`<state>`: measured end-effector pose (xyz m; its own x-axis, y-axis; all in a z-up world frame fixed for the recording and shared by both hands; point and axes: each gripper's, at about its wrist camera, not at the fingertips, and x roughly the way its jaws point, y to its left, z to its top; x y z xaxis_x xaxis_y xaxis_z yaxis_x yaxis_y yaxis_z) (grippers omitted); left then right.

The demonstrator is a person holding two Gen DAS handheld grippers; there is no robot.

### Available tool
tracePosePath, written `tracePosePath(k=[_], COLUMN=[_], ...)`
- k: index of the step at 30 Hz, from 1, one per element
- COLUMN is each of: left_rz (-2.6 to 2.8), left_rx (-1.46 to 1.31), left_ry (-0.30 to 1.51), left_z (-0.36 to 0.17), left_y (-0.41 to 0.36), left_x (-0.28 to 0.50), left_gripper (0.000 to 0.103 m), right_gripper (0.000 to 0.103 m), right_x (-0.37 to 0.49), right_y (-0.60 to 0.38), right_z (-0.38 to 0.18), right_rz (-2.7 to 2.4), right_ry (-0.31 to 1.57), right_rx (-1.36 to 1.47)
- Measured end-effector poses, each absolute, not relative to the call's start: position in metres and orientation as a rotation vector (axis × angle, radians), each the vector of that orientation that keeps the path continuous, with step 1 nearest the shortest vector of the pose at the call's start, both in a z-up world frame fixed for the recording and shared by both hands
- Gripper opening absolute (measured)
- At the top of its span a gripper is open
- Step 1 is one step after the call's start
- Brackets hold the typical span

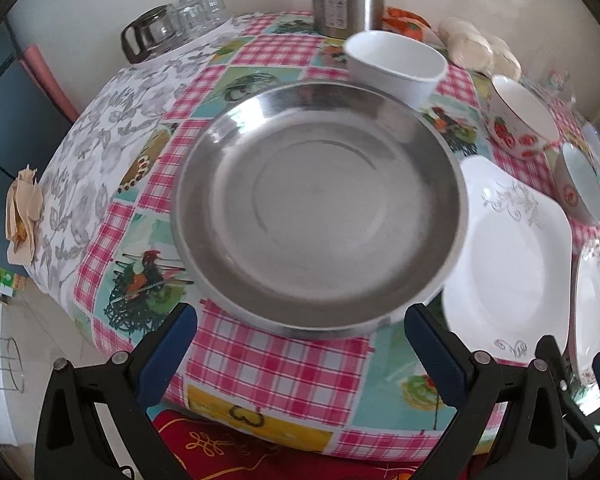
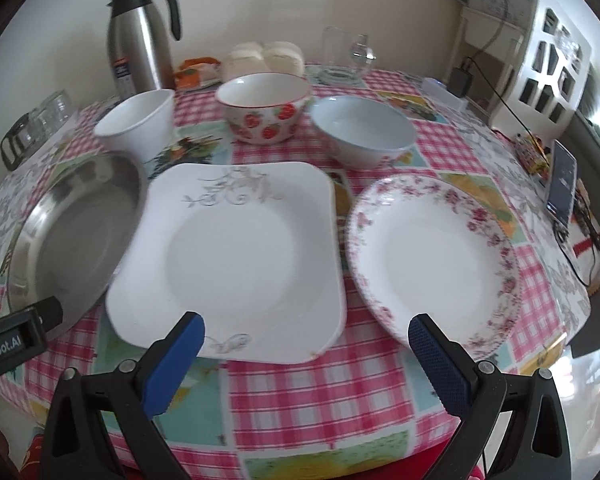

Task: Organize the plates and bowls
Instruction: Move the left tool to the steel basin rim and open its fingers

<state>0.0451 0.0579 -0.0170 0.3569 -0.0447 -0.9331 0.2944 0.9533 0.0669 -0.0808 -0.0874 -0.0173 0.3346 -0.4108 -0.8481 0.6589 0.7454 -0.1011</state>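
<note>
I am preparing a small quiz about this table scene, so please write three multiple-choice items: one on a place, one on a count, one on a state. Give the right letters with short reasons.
1. Which plate lies between the steel plate and the pink-flowered round plate?
A. the square white plate
B. a blue plate
C. a wooden plate

2. How many bowls stand behind the plates?
A. one
B. three
C. five

3. How are the jaws of the right gripper?
A. shut on a bowl
B. open, holding nothing
C. shut on a plate

Key: 1 A, the square white plate sits in the middle; 2 B, the white bowl, strawberry bowl and pale blue bowl; 3 B, the fingers stand wide apart.
</note>
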Motion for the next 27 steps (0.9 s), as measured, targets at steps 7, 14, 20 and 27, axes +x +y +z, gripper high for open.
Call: tracePosePath(k=[7, 14, 20, 27], left_rz=[-0.193, -0.173, -0.133, -0.142], left_rx=[0.143, 0.061, 0.037, -0.080], left_ry=[1.147, 1.160, 1.105, 1.083], left_z=[-0.009, -0.017, -0.020, -0.025], left_y=[0.087, 0.111, 0.127, 0.144], left_x=[0.061, 0.081, 0.091, 0.102], left_gripper=[0.103, 0.103, 0.103, 0.103], right_gripper=[0.103, 0.103, 0.103, 0.103], right_x=[-0.060, -0.043, -0.033, -0.019], right_y=[-0.066, -0.054, -0.056, -0.047], right_z=[-0.017, -0.022, -0.034, -0.040], right_rz=[-0.630, -0.567, -0.538, -0.478], right_ry=[0.974, 0.952, 0.960, 0.968], right_rx=[0.261, 0.287, 0.357, 0.352])
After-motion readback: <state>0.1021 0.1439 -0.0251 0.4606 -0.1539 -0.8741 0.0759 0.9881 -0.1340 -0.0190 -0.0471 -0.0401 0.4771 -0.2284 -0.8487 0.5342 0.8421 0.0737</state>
